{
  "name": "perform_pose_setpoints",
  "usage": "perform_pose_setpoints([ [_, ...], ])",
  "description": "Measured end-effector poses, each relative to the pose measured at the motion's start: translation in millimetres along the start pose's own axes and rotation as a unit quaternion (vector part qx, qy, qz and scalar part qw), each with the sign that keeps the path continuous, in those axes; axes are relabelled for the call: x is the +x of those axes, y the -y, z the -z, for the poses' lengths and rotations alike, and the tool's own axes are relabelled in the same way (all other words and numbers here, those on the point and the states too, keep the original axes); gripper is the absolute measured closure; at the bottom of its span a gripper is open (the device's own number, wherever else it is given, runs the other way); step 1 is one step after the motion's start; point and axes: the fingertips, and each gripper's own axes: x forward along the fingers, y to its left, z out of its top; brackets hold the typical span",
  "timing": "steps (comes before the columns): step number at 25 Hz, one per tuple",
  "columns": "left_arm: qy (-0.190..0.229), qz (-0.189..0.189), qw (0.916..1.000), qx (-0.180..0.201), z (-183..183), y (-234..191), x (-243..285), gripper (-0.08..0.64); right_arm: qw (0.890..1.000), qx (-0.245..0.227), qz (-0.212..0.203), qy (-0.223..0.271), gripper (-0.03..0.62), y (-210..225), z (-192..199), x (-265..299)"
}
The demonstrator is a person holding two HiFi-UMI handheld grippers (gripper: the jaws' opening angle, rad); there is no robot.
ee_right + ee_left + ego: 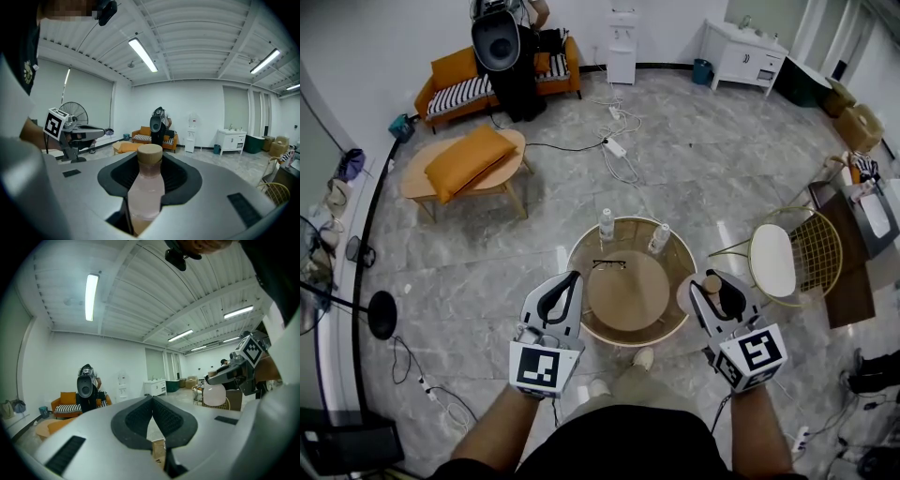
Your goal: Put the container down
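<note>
My right gripper point(715, 279) is shut on the container, a pale pink bottle point(694, 296) with a tan cap. It hangs over the right rim of the round wooden table point(628, 292). In the right gripper view the bottle point(146, 187) stands upright between the jaws of that gripper point(150, 161). My left gripper point(574, 277) hovers over the table's left side; in its own view the gripper point(152, 401) is shut with nothing between its pads. From there the right gripper point(234, 373) and its bottle point(214, 394) show at the right.
Two clear bottles point(606, 223) point(659, 237) and a pair of glasses point(608, 264) sit on the table's far side. A white wire chair point(773, 261) stands close at the right. Farther off are a low table with an orange cushion point(469, 159), floor cables point(619, 150) and a person point(502, 47).
</note>
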Motion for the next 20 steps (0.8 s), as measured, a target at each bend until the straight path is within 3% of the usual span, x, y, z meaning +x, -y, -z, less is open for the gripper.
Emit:
perform_pose_setpoints([
  [20,-0.022,-0.004,0.9997,-0.012,30.5,-5.9,42.6,0.545,0.999,0.009,-0.025,-0.030,0.442,23.4,32.1,40.6],
])
